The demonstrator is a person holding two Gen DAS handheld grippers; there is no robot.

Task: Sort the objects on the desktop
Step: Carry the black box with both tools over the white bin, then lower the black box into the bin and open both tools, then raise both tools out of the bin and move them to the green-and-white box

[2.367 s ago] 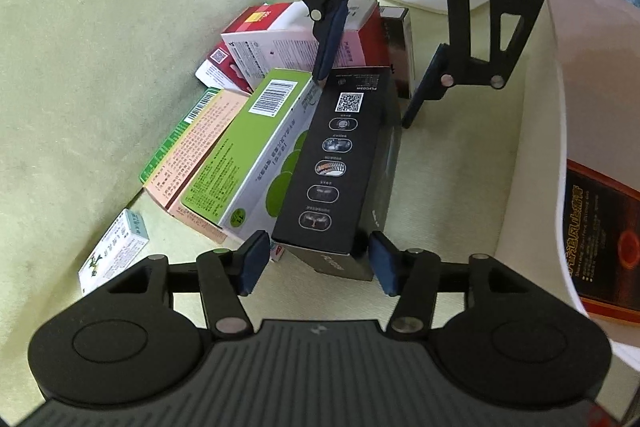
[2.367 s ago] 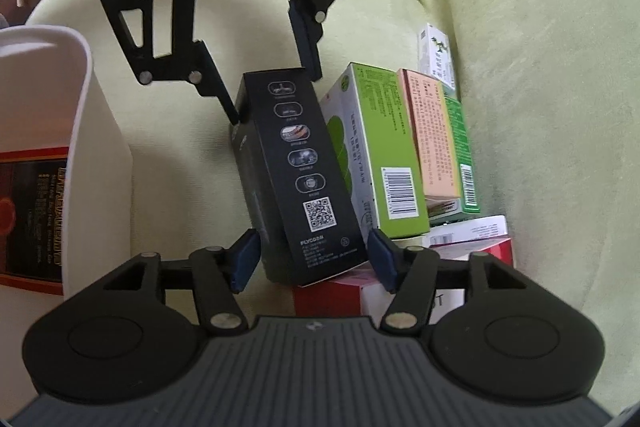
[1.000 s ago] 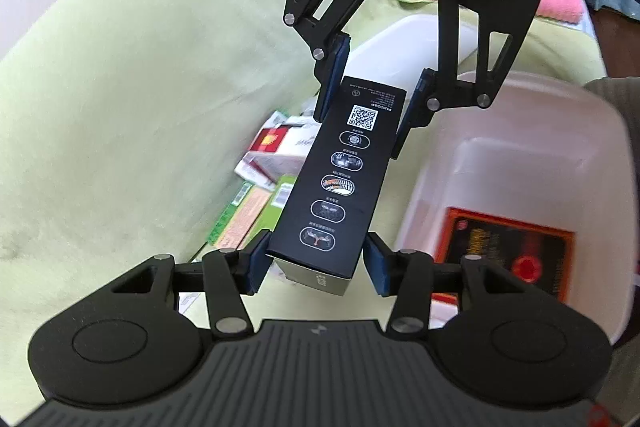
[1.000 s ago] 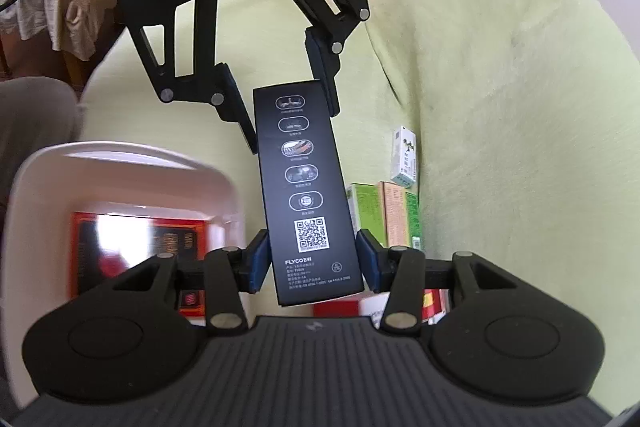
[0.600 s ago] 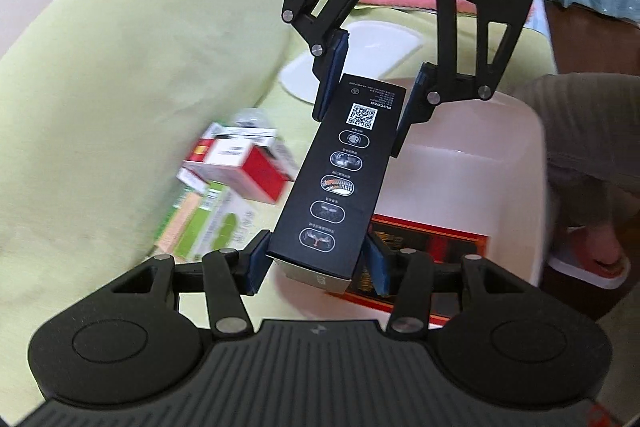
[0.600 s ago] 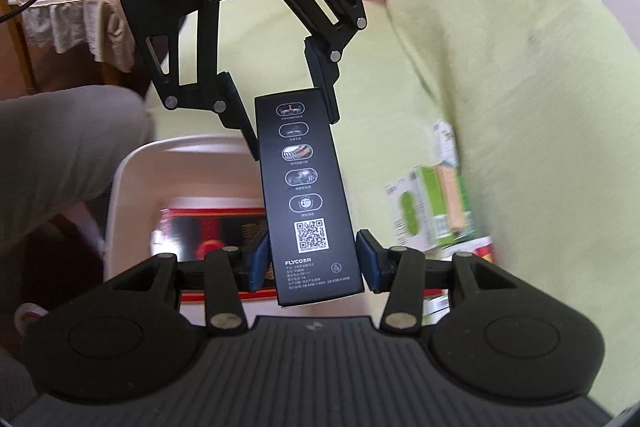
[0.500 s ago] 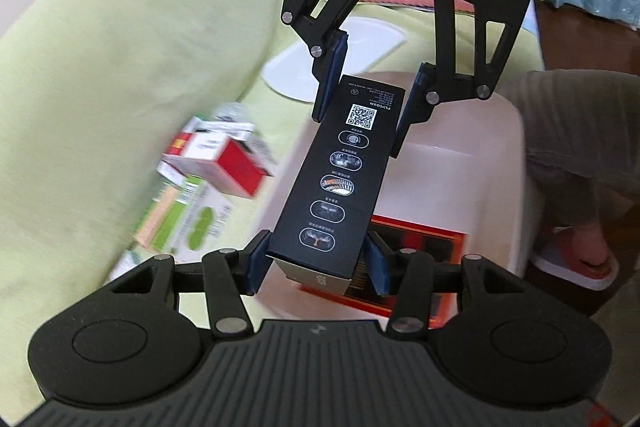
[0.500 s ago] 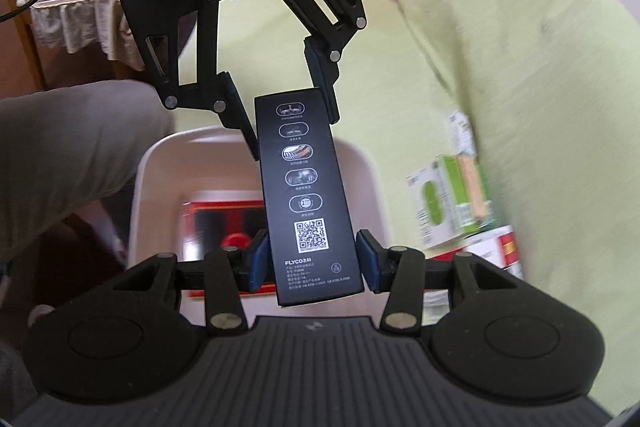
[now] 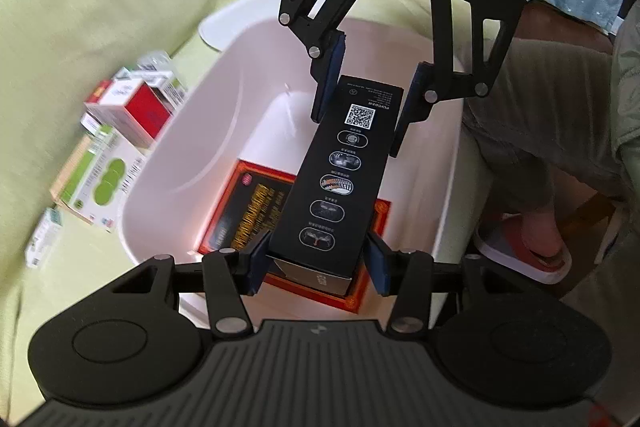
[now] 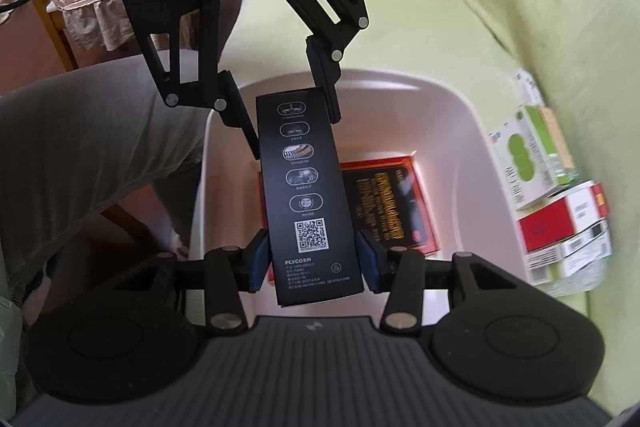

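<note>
Black box (image 9: 336,179) above white bin (image 9: 188,151), rims clear.

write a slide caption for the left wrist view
Both grippers, left gripper and right gripper, hold a long black box by its ends above a white bin containing a red-bordered box.

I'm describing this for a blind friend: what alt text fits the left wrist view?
Two handheld grippers, left gripper near and right gripper opposite, clamp the ends of a long black box above a white plastic bin. A red-bordered black box lies inside; more cartons sit on green fabric beside it.
</note>
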